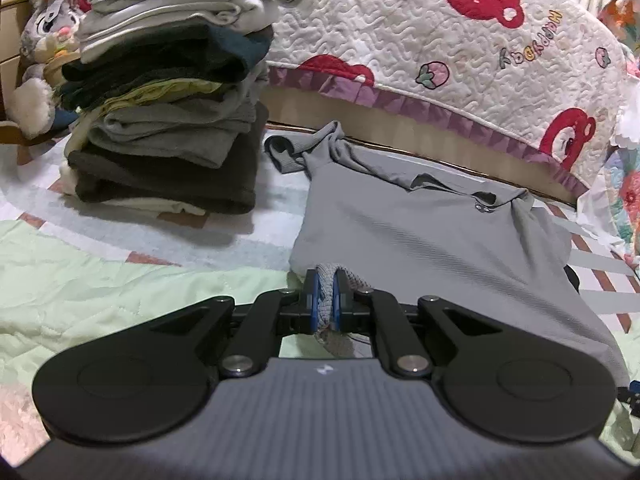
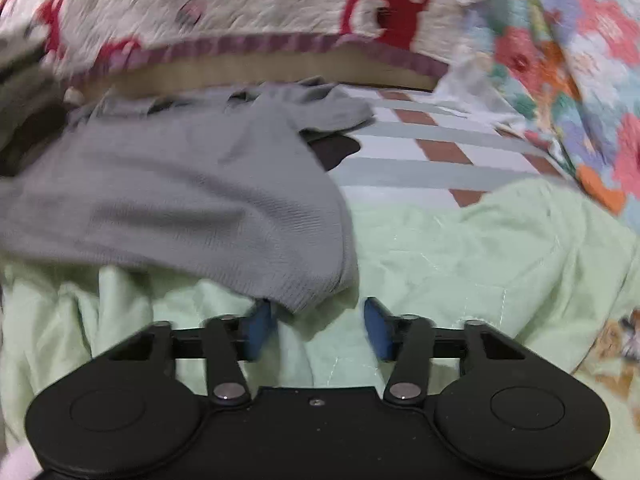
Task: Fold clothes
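Grey knit shirt (image 1: pixel 420 232) lies spread on the bed's green quilt (image 1: pixel 100 280), collar toward the bear-print quilt (image 1: pixel 440 60). It looks soft, light and limp, likely to sag, so the hem corners are the best holds. The left hand-held gripper (image 1: pixel 326 300) is clamped on one hem corner. The right hand-held gripper (image 2: pixel 320 328) shows its jaws apart, the other hem corner just beside its left pad, ungripped. Folded clothes (image 1: pixel 168 100) are stacked nearby.
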Motion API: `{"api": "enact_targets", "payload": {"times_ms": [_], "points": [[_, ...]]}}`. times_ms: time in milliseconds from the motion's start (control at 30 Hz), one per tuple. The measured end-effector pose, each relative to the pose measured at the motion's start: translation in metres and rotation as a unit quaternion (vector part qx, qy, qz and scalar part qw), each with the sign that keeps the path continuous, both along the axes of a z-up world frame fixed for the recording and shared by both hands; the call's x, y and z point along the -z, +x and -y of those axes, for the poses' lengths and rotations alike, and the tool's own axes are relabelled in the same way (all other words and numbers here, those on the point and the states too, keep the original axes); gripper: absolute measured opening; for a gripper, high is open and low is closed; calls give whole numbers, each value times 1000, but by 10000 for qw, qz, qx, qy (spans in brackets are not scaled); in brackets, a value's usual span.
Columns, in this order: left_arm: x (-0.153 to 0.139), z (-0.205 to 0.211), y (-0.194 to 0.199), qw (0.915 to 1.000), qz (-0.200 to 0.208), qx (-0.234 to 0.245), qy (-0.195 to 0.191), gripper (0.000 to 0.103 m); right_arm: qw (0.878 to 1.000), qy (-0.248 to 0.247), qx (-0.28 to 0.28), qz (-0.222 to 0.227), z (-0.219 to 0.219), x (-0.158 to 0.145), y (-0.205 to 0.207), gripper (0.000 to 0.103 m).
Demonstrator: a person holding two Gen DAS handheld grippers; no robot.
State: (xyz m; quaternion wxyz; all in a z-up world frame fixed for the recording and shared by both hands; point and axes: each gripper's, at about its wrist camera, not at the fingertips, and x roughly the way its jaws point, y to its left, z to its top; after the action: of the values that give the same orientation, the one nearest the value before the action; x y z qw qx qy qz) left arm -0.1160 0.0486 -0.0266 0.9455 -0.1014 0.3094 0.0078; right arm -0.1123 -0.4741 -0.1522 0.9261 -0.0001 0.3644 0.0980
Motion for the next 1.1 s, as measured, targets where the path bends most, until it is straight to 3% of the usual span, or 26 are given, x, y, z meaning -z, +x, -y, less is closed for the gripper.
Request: {"api": "enact_targets", "payload": {"times_ms": [167, 267, 467, 500, 633, 667, 700, 733, 767, 867, 967, 1033, 1100], "points": [[2, 0, 0, 10000, -65, -52, 34, 6, 9972, 650, 204, 323, 14, -8, -3, 6], [5, 0, 2, 9999, -141, -52, 52, 6, 9952, 854, 310, 369, 19, -8, 1, 13], [8, -2, 3, 9996, -245, -113, 1, 6, 9933, 1048, 455, 153, 18, 2, 21, 52], [9, -2, 2, 9996, -258, -121, 12, 6, 9920, 1136, 541, 72, 19, 4, 23, 53], [10, -1, 3, 9994, -301, -154, 37, 7, 9839, 1484, 987, -151, 26, 13, 27, 52], [10, -1, 3, 9993, -319, -168, 43, 7, 9798, 1617, 1173, -58, 31, 11, 23, 47], [11, -1, 3, 9992, -349, -179, 57, 7, 9761, 1750, 1284, 70, 37, 9, 19, 22], [12, 0, 4, 9990, -396, -182, 89, 7, 9735, 1854, 1321, 221, 41, 5, 15, 12], [13, 1, 5, 9987, -458, -182, 153, 7, 9729, 1891, 1282, 356, 44, 1, 13, 10], [17, 5, 7, 9976, -601, -140, 317, 7, 9791, 1623, 1138, 451, 43, -4, 16, 9], [17, 5, 6, 9975, -600, -150, 334, 7, 9770, 1670, 1311, 215, 45, 3, 24, 19], [16, 3, 5, 9975, -615, -203, 276, 8, 9733, 1797, 1425, 110, 47, 9, 27, 36], [17, -1, 5, 9973, -651, -259, 197, 8, 9738, 1855, 1317, 0, 47, 16, 30, 38]]}}
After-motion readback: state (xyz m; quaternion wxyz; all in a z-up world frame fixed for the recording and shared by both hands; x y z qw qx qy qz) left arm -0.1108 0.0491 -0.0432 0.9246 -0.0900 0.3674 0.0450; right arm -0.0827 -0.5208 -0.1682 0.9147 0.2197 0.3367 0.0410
